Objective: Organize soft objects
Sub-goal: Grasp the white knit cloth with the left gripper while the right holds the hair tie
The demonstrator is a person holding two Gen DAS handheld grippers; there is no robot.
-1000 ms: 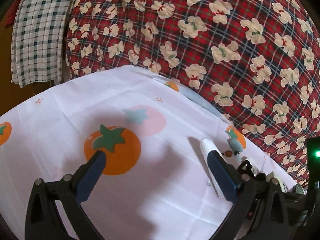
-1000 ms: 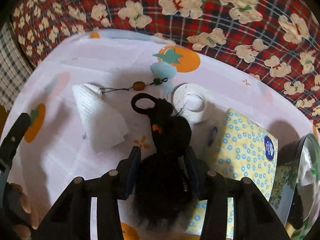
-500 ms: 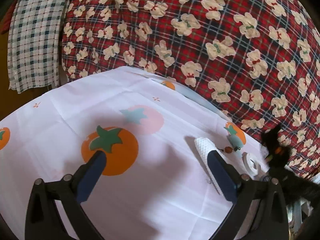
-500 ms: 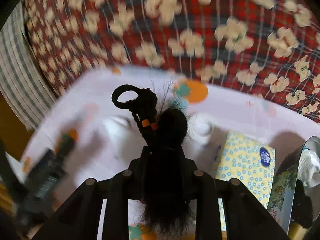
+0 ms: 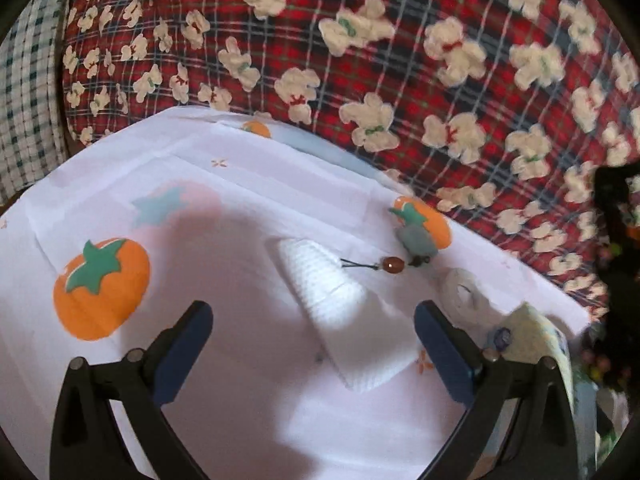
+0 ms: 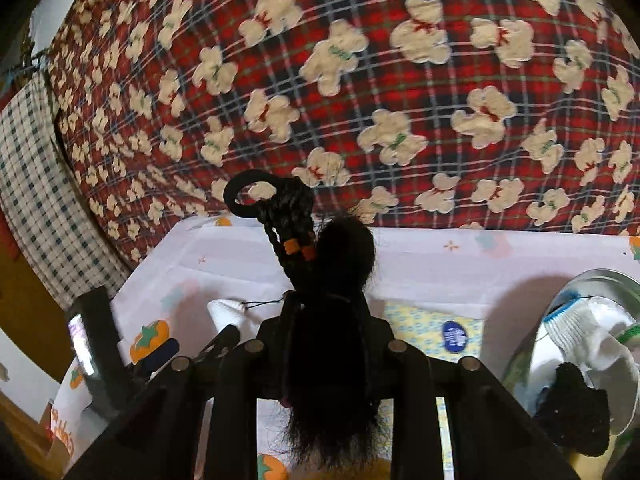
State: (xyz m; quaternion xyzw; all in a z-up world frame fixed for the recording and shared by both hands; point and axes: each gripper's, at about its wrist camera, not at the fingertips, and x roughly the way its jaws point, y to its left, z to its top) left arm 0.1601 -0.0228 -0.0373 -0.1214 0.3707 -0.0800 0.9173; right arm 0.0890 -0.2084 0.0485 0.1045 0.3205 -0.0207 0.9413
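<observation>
My right gripper (image 6: 326, 312) is shut on a black furry hairpiece (image 6: 344, 248) with a braided loop and orange bands, and holds it up above the table. The same hairpiece (image 5: 612, 208) shows at the right edge of the left wrist view. My left gripper (image 5: 310, 316) hangs open over a folded white cloth (image 5: 332, 292), its blue pads on either side and apart from it. A beaded cord with a teal pendant (image 5: 416, 240) lies just beyond the cloth.
A white tape ring (image 5: 464, 296) and a yellow dotted tissue pack (image 6: 420, 324) lie on the persimmon-print tablecloth (image 5: 120, 184). A metal bowl (image 6: 592, 280) at the right holds a white sock (image 6: 588, 336) and a black knit item (image 6: 572, 404). A red plaid blanket (image 6: 360, 80) rises behind.
The right gripper closed on the black hairpiece and lifted it off the table. The left gripper slid right, so the white cloth now sits between its open fingers.
</observation>
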